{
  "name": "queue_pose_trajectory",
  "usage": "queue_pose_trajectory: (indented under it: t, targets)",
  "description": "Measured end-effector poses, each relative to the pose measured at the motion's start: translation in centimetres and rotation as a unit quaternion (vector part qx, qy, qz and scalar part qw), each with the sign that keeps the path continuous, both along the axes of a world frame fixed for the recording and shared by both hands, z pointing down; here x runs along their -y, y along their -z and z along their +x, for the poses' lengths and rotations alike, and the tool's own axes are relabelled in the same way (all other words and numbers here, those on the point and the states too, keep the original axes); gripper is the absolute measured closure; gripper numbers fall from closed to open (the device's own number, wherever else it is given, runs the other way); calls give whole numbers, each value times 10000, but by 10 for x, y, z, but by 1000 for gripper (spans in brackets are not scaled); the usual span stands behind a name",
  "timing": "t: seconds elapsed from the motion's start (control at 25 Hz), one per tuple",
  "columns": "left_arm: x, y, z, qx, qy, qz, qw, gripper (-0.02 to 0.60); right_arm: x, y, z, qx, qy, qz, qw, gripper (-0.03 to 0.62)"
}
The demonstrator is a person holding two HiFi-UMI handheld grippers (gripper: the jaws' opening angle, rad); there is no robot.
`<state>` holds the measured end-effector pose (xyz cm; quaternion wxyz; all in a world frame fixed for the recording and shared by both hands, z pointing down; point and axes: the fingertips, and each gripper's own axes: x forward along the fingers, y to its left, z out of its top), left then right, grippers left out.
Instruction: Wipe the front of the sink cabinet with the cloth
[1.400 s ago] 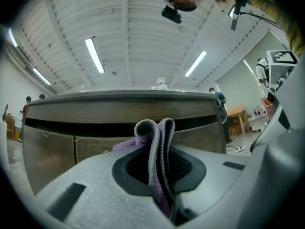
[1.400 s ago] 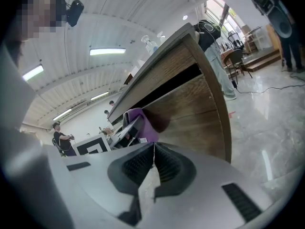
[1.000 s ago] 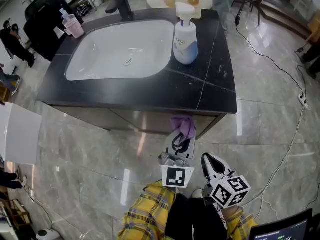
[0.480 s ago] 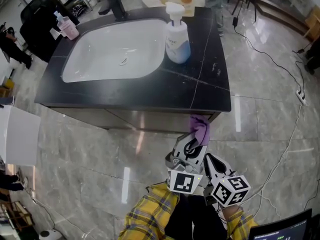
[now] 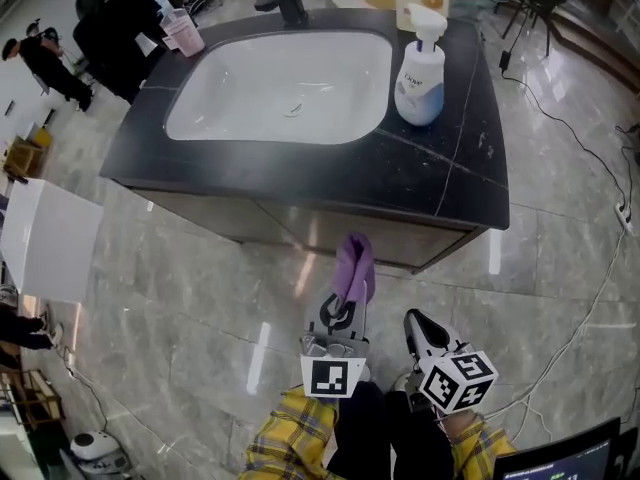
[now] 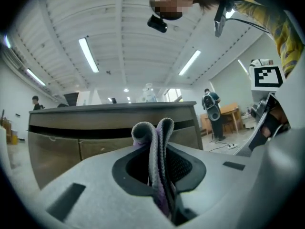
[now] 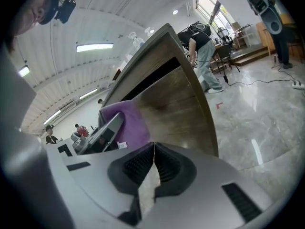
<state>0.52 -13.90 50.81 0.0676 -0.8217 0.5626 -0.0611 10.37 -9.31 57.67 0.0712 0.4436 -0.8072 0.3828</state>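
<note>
Left tool (image 5: 345,303) grips the cloth (image 5: 355,260), right tool (image 5: 417,324) is closed, empty; the thinly pinched cloth may slip out against the cabinet front (image 5: 400,236).

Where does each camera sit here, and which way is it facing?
Head view: on the person's head, facing steeply down at the sink cabinet; left gripper, right gripper and plaid sleeves show.
Left gripper view: low, facing the cabinet front; its jaws clamp the cloth.
Right gripper view: low, angled along the cabinet; its shut, empty jaws show.
Shared: both gripper views see the cloth and cabinet.
</note>
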Motion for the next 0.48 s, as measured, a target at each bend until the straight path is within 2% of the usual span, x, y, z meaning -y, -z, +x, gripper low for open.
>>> queue_pose_trajectory:
  t: [0.08, 0.12, 0.28, 0.48]
  targets:
    - [-1, -12, -35, -390, 535, -263, 9975, 540, -3, -2, -10, 4, 123, 3, 9999, 588]
    - [0, -15, -52, -464, 749, -271, 9957, 540, -3, -3, -14, 9, 178, 9, 9998, 588]
    - [16, -29, -111, -397, 1346, -2, 9901, 540, -2, -9, -23, 16, 365, 49, 9993, 588]
    - [45, -63, -151, -500, 1749, -257, 9830, 540, 2, -18, -23, 8, 466, 111, 9988, 588]
